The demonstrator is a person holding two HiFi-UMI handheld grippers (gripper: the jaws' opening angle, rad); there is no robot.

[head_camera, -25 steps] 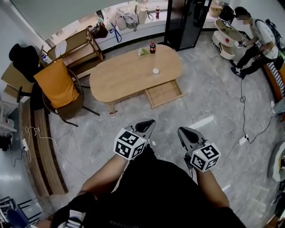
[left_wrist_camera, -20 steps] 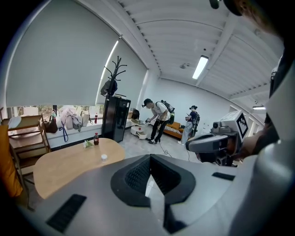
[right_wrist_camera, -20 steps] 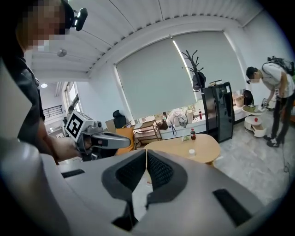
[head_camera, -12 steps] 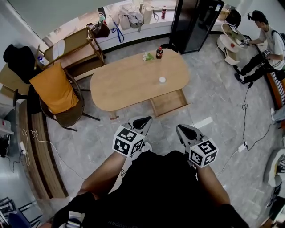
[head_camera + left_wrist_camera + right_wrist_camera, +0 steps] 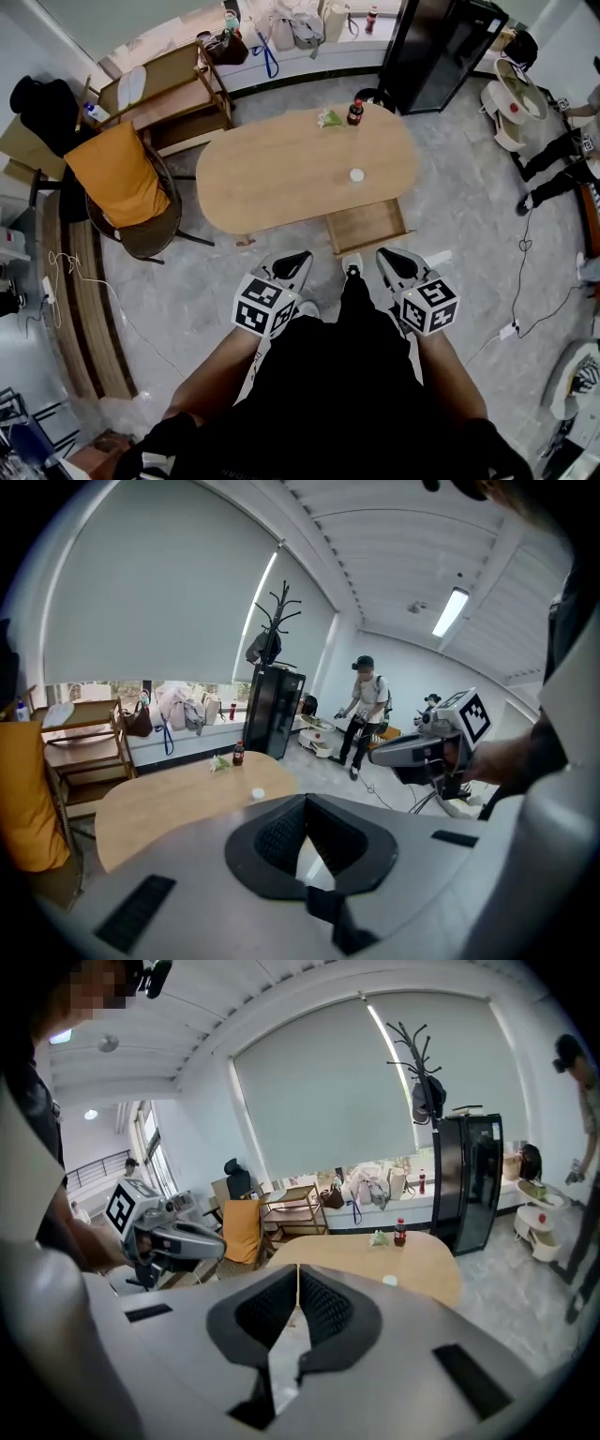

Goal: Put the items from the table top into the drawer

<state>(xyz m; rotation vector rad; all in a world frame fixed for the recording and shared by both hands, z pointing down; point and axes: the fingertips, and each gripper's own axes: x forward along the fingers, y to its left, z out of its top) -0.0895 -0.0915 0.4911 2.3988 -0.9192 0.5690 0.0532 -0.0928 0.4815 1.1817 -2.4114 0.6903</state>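
Both left hand-held gripper (image 5: 302, 257) and right hand-held gripper (image 5: 384, 255) near drawer (image 5: 364, 226) edge

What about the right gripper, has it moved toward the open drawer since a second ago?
Yes. The right gripper has closed in on the drawer, its tip now near the front edge.

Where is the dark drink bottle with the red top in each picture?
Head view: bottle upper middle, at the far end of the table.
Left gripper view: bottle left of centre.
Right gripper view: bottle right of centre.
Shared landmark: black cabinet close by.
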